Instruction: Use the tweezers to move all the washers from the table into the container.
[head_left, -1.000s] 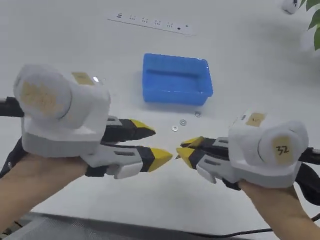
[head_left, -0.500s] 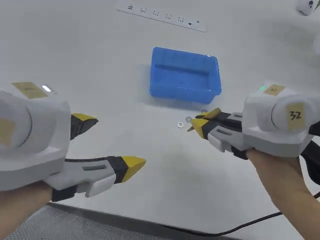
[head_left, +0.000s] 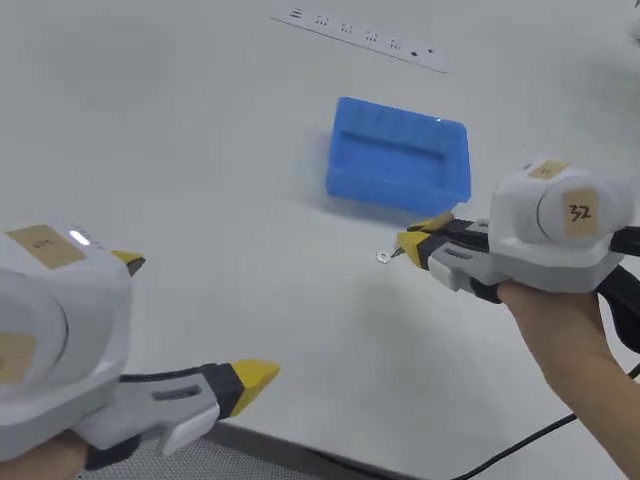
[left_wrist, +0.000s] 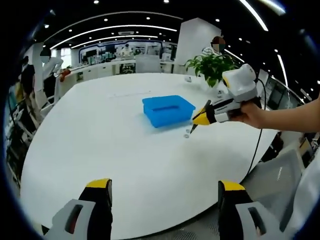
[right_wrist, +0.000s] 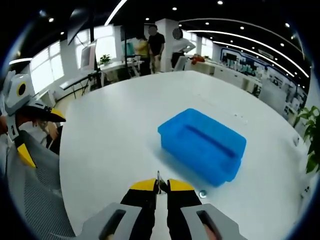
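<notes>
A blue container (head_left: 400, 165) stands on the white table (head_left: 200, 150); it also shows in the left gripper view (left_wrist: 167, 109) and the right gripper view (right_wrist: 202, 145). One small washer (head_left: 382, 258) lies in front of it, beside the tweezers' tip (head_left: 397, 252). My right gripper (head_left: 415, 245) is shut on the thin metal tweezers (right_wrist: 158, 179), which point at the table near a washer (right_wrist: 202, 193). My left gripper (head_left: 192, 318) hangs wide open at the near left with nothing between its fingers. Any other washers are hidden behind the right gripper.
A white power strip (head_left: 360, 38) lies at the far side of the table. A black cable (head_left: 520, 440) runs over the table's near right edge. People stand far off in the room (right_wrist: 150, 42).
My right gripper has carried the tweezers forward, down toward the washers by the container. My left gripper has drawn back to the near left and its jaws stand wider apart.
</notes>
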